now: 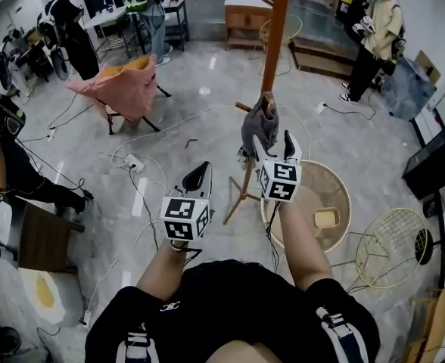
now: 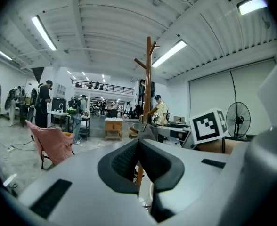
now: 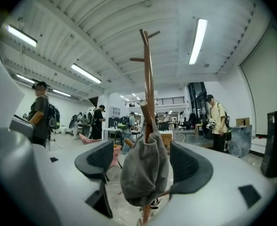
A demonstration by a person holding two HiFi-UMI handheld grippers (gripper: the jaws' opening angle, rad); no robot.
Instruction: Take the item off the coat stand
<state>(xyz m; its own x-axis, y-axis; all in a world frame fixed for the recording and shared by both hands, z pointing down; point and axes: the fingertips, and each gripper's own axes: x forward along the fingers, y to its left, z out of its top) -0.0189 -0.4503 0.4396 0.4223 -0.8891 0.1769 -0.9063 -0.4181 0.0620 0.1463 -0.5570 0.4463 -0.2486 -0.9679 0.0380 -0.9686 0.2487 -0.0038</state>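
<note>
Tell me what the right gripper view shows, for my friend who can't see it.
A grey cloth item hangs from a peg of the wooden coat stand. It hangs between the open fingers of the right gripper, which have not closed on it. People stand far behind.

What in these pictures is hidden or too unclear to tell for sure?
- Gray cloth item, right gripper view: cap or bag, its folds hide which.
- Right gripper: open around the cloth; contact with it unclear.
- Coat stand, head view: top cut off by the upper edge.
- Left gripper, its own view: shut; its body hides the stand's base.
</note>
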